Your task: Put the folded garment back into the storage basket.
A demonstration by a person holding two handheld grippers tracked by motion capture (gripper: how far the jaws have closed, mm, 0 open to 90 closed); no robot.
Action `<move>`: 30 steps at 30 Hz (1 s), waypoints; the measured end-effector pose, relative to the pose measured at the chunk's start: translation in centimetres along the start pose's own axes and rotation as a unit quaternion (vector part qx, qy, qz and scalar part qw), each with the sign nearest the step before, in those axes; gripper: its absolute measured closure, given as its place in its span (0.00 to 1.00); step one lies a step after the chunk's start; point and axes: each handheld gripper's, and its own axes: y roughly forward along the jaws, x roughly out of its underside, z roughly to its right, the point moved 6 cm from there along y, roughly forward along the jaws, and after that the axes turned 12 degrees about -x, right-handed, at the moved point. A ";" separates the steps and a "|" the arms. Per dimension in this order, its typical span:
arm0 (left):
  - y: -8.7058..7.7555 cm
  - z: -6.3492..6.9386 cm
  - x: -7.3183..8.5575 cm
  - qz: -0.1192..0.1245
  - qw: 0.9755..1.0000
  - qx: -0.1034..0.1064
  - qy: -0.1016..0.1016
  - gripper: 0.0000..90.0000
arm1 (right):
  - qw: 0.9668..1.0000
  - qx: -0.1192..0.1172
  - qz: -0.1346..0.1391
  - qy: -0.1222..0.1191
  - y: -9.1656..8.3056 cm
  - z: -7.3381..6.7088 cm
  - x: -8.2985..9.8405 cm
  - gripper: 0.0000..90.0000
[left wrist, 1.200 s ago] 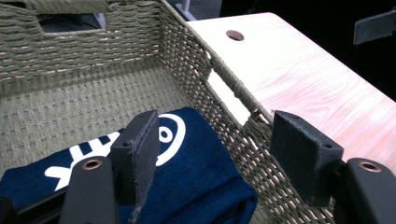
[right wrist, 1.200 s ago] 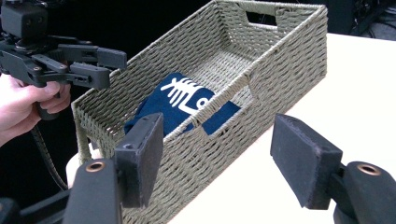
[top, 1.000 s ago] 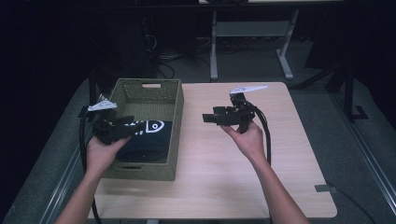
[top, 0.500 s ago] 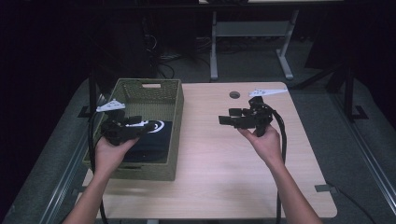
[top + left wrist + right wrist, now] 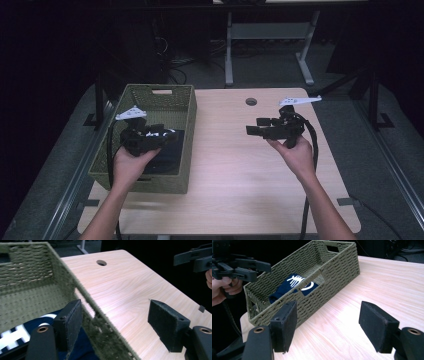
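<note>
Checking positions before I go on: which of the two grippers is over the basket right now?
The left gripper: it hangs above the green woven basket and the navy cloth inside. The right gripper is over bare table, well clear.

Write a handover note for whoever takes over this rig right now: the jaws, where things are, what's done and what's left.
Left gripper: jaws open, nothing between the pads, held over the basket with its right wall passing between them.
Right gripper: jaws open and empty, held above the bare table, pointing toward the basket.
Dark blue cloth with white print: lying inside the basket, apart from both grippers.
Done: the cloth is in the basket and both grippers are free of it.
Left: probably nothing more to put in; I see no other loose item on the table. Just bring both hands clear.
</note>
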 end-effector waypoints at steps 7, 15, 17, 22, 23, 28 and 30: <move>0.9 1.6 -0.2 0.000 1.000 0.014 0.006 0.30 | 1.000 0.012 -0.001 0.002 -1.4 0.3 0.4 0.34; 1.8 3.4 -0.3 -0.004 0.999 0.030 0.012 0.30 | 1.000 0.019 0.002 0.010 -3.0 0.8 1.2 0.34; 2.1 3.9 -0.4 0.000 0.999 0.031 0.014 0.30 | 1.000 0.020 0.005 0.011 -3.3 0.9 1.3 0.34; 2.6 5.2 -0.5 -0.001 0.999 0.035 0.021 0.26 | 1.000 0.021 0.012 0.010 -4.1 1.0 1.5 0.34; 2.7 5.4 -0.6 -0.002 0.999 0.037 0.022 0.26 | 1.000 0.020 0.012 0.012 -4.2 0.9 1.6 0.34; 2.9 6.5 -0.5 0.000 0.999 0.044 0.025 0.26 | 1.000 0.028 0.010 0.009 -4.9 1.0 1.9 0.33; 3.0 6.8 -0.6 0.000 0.999 0.044 0.030 0.26 | 0.999 0.031 0.010 0.008 -5.2 1.1 2.1 0.33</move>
